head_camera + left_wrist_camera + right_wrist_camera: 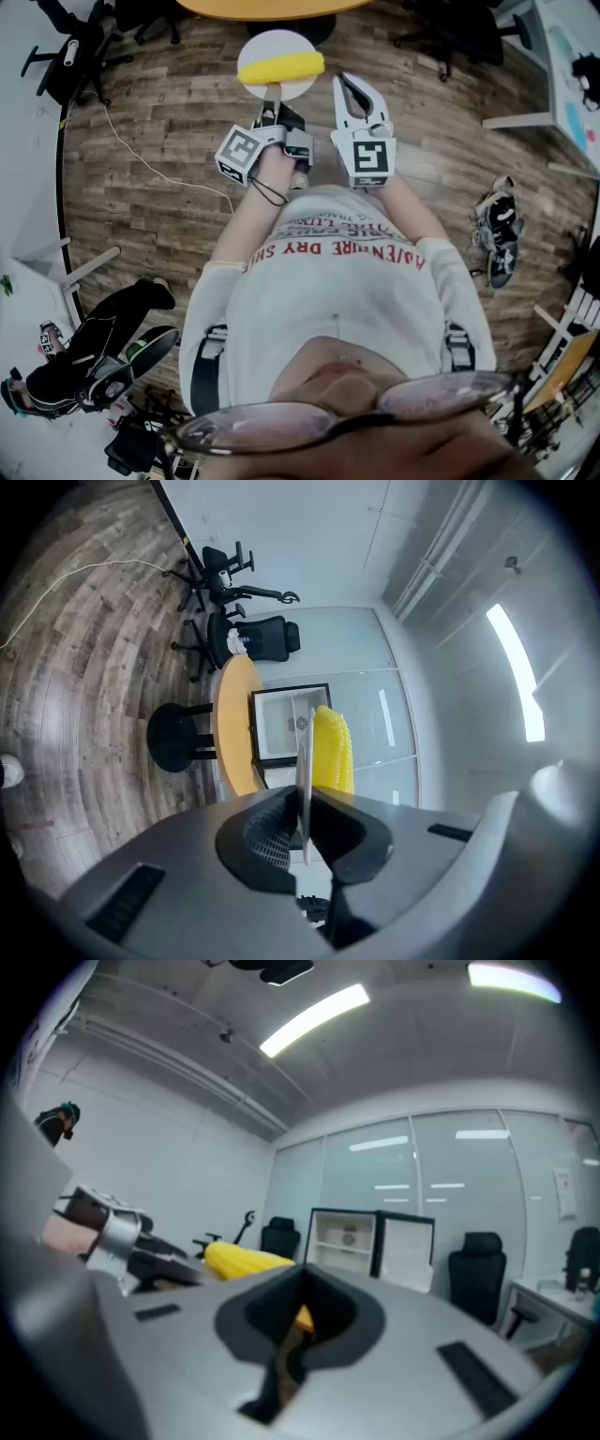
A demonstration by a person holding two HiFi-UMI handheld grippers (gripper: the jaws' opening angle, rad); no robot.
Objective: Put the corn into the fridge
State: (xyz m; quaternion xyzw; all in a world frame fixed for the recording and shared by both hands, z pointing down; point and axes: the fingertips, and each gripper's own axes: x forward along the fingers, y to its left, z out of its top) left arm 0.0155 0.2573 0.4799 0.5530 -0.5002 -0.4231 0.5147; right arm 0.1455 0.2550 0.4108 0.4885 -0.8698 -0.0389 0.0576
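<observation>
A yellow corn cob (279, 67) lies on a small white plate (274, 41), held out level over the wooden floor. My left gripper (273, 95) is shut on the plate's near rim. In the left gripper view the plate (305, 761) shows edge-on between the jaws, with the corn (334, 752) beside it. Ahead, a small fridge (281, 726) stands with its door open on a round orange table (228, 752). My right gripper (343, 79) hangs just right of the plate, shut and holding nothing. Its own view shows the fridge (361, 1241) and the corn (246, 1260).
The orange table's edge (272, 7) is at the top of the head view, above its black base. Black office chairs (70, 47) (450, 33) stand at either side. A white cable (141, 159) runs over the floor; shoes (497, 234) lie at right, a black bag (94, 356) at left.
</observation>
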